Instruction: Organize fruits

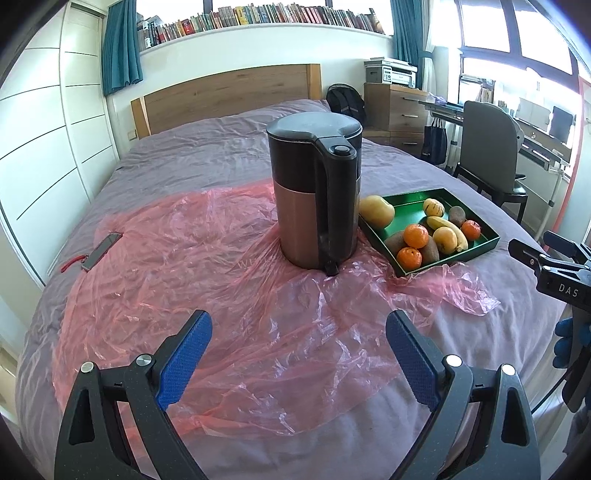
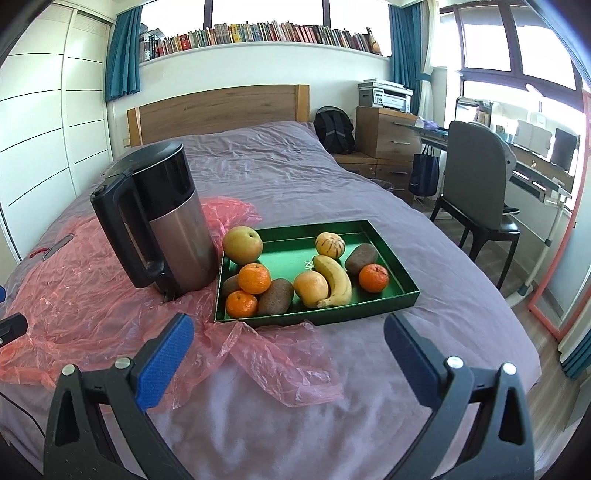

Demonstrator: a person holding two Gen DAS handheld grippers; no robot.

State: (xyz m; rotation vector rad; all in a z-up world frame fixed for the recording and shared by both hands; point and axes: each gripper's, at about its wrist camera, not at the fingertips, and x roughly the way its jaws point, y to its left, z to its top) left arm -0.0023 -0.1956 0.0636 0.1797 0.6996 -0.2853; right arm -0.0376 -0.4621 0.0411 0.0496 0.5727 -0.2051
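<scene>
A kettle (image 2: 162,225) stands upright on crumpled pink plastic sheet (image 1: 207,266) spread over the purple bedcover (image 2: 280,173).

A lived-in home bedroom: a bed (image 2: 332,177) with a wrinkled mauve cover fills the room, its wooden headboard (image 2: 218,110) against the far wall. Above the headboard, a long row of books (image 2: 258,35) lines the windowsill between teal curtains (image 2: 122,55). Right of the bed stand a drawer chest (image 2: 384,133) topped by a printer (image 2: 388,94), a backpack (image 2: 334,129), a desk (image 2: 532,173) and chair (image 2: 476,177). White wardrobe doors (image 2: 44,122) flank the bed's left.
</scene>
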